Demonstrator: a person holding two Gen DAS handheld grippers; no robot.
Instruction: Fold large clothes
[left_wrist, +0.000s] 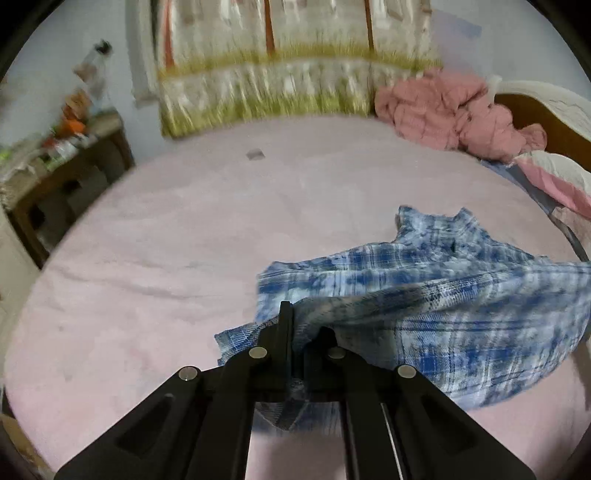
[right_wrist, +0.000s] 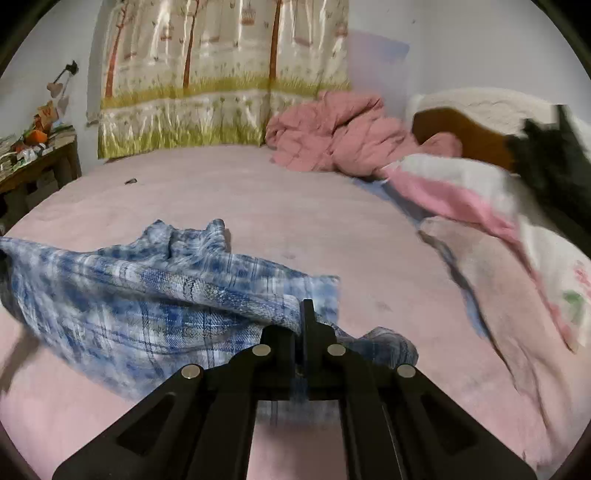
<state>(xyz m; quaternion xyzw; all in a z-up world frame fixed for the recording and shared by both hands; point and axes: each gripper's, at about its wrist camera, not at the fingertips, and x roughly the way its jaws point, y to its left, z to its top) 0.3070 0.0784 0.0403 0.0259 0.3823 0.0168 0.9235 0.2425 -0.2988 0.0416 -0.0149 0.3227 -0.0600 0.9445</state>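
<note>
A blue and white plaid shirt hangs stretched between my two grippers above the pink bed sheet. Its collar end rests on the bed further away. My left gripper is shut on the shirt's near left edge. In the right wrist view the same shirt stretches away to the left, and my right gripper is shut on its near right edge. The lifted cloth sags and is blurred by motion.
A crumpled pink quilt lies at the far right of the bed. A pink and white pillow lies by the wooden headboard. A cluttered wooden side table stands to the left. A patterned curtain hangs behind.
</note>
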